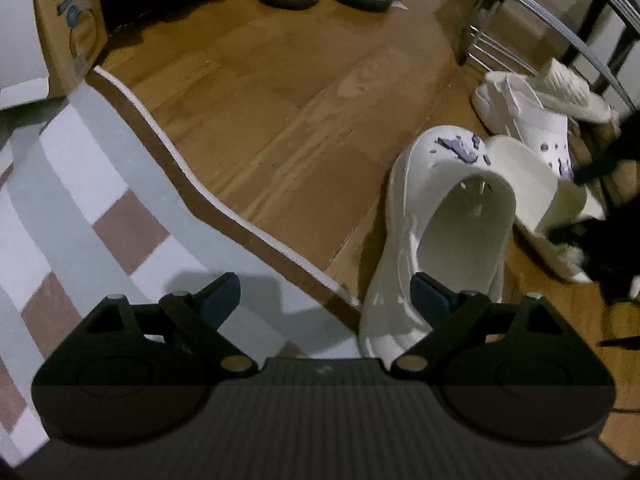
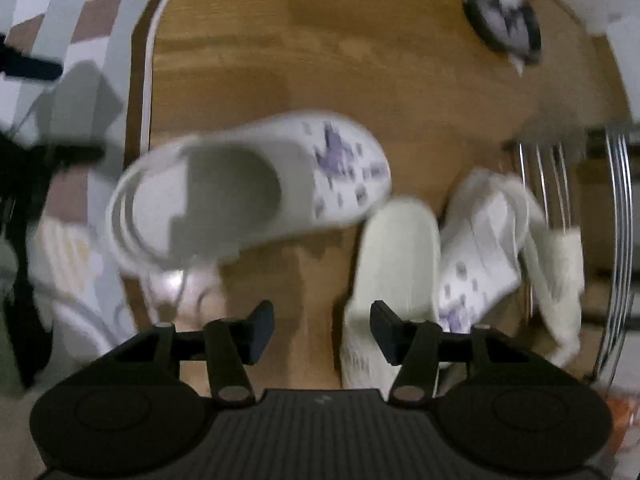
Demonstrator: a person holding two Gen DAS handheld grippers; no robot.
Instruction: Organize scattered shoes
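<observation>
Wooden floor (image 1: 280,92) bears white clogs (image 1: 444,216), striped rug (image 1: 80,208)

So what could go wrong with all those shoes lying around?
The left hand-held gripper is open, with one finger inside the white clog; closing now might pinch only its side wall, so the clog could slip or tip. The cream slipper leans right against that clog, so lifting one may drag the other. The right wrist view is blurry, so aiming the open right hand-held gripper at the slipper could miss.
</observation>
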